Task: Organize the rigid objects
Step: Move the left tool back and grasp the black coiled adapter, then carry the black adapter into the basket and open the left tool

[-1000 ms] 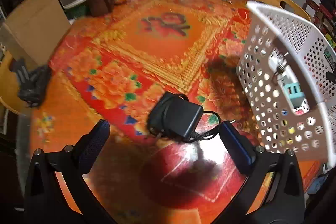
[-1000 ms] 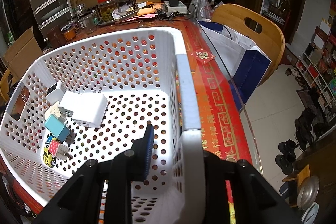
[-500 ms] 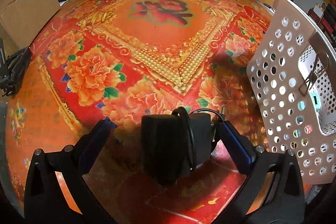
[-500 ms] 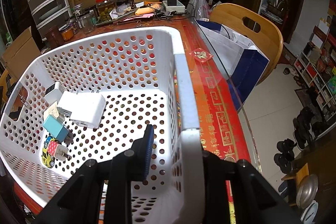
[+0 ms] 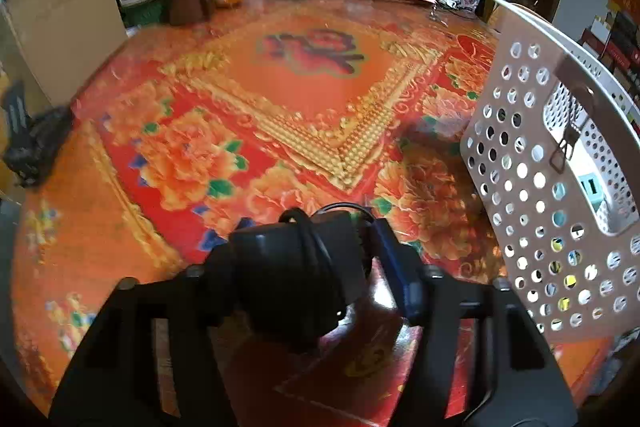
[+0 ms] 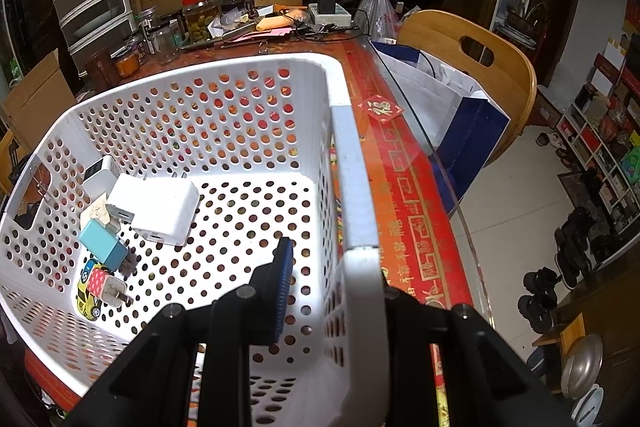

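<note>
- the left gripper (image 5: 304, 259) has its fingers clamped on the black power adapter (image 5: 296, 271), which sits between the pads just above the red floral tablecloth (image 5: 304, 83). can't tell if it's lifted or touching.
- the adapter's cord (image 5: 316, 239) is wrapped around the body, so it looks like one chunky, stiff brick. probably some weight to it, and smooth plastic that could slip.
- i'd say grip the flat sides of the body, not the cord loop, which could squish and shift.
- the right gripper (image 6: 328, 291) has its fingers closed on the wall of the white basket (image 6: 352, 163), one pad inside, one outside, tilting or steadying it.
- the basket holds a white charger (image 6: 156, 207), a teal plug (image 6: 102, 243), a polka dot plug (image 6: 106, 285) and a toy car (image 6: 86, 303), all bunched at the left end.
- lots of bare floor in there for the adapter.
</note>
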Action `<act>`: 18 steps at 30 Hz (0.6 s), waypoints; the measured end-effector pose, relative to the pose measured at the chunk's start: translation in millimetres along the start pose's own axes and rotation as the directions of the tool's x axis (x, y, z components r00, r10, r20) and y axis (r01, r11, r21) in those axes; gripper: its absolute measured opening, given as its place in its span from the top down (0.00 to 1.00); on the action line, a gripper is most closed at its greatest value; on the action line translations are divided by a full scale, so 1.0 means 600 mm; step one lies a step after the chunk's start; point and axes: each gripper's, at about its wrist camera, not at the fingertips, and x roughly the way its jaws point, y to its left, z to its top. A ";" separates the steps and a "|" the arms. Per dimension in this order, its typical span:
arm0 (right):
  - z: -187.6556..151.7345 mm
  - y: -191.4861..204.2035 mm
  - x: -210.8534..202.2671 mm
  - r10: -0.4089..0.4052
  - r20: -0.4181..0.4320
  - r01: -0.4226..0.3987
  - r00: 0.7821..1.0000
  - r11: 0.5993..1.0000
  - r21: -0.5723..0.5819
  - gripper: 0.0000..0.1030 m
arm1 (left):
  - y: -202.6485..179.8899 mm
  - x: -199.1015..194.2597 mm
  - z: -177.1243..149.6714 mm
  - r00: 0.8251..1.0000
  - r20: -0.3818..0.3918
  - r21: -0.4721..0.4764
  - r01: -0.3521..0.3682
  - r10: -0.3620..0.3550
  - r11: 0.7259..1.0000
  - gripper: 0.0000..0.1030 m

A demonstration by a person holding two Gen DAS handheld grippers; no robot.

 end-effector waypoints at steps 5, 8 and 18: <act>0.002 0.000 0.000 -0.007 -0.003 0.007 1.000 1.000 -0.005 0.77 | 0.002 -0.015 -0.001 0.998 0.042 0.000 -0.042 0.042 0.999 0.53; 0.002 0.001 0.000 -0.009 -0.003 0.009 1.000 1.000 -0.005 0.77 | 0.011 -0.028 0.001 0.995 0.079 -0.020 -0.063 0.064 0.998 0.53; 0.002 0.000 0.002 0.000 -0.007 0.000 1.000 1.000 -0.017 0.77 | 0.035 -0.045 0.028 0.990 0.072 -0.067 -0.116 0.121 0.991 0.53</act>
